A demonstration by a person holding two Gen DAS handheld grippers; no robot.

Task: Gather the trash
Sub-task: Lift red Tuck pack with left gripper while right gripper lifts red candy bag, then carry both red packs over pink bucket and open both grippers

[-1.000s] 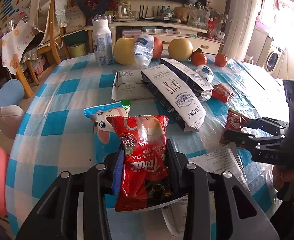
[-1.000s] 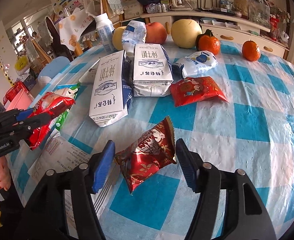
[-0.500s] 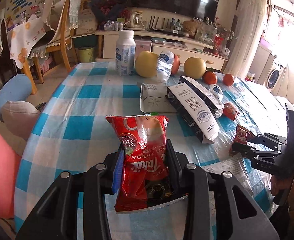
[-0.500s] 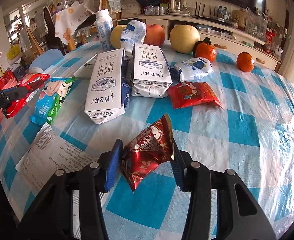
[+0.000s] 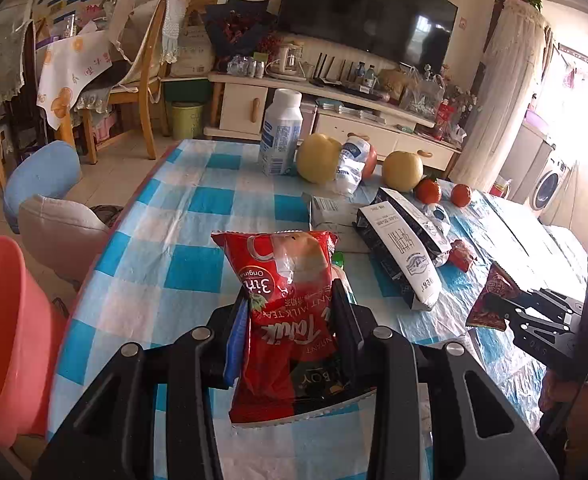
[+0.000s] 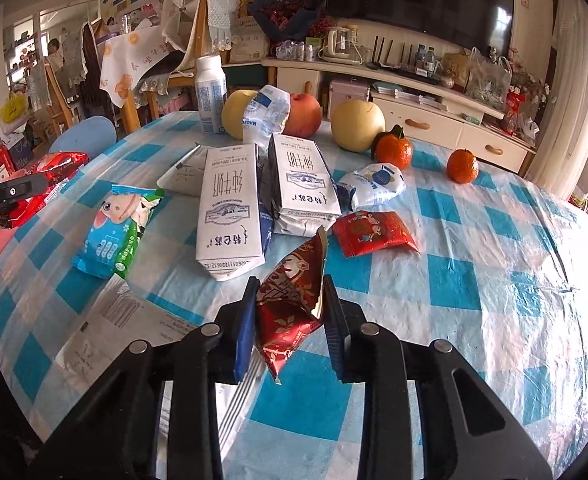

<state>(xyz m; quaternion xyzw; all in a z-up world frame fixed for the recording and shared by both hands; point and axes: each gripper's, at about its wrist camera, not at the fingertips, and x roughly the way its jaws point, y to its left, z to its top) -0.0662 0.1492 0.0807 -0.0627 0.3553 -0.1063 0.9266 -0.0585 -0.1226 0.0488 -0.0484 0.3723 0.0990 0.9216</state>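
Note:
My left gripper [image 5: 290, 320] is shut on a red milk-tea packet [image 5: 282, 280] and holds it above the table's left edge; the packet also shows in the right wrist view [image 6: 50, 184]. My right gripper [image 6: 290, 312] is shut on a dark red foil wrapper [image 6: 294, 292], lifted a little off the checked tablecloth [image 6: 493, 280]; the wrapper also shows in the left wrist view [image 5: 493, 300]. On the table lie two milk cartons [image 6: 230, 216], a blue-green snack bag [image 6: 118, 228], a red sachet [image 6: 373, 232] and a white-blue pouch [image 6: 373, 184].
A pink bin [image 5: 10, 332] stands below the table's left edge. Pears, an apple, tangerines [image 6: 393, 148] and a white bottle [image 6: 210, 96] stand at the table's far side. A printed paper sheet [image 6: 106, 336] lies near the front. Chairs stand to the left.
My left gripper has moved up and left with the red packet, away from the table's middle toward the pink bin. My right gripper has closed on the foil wrapper and lifted it.

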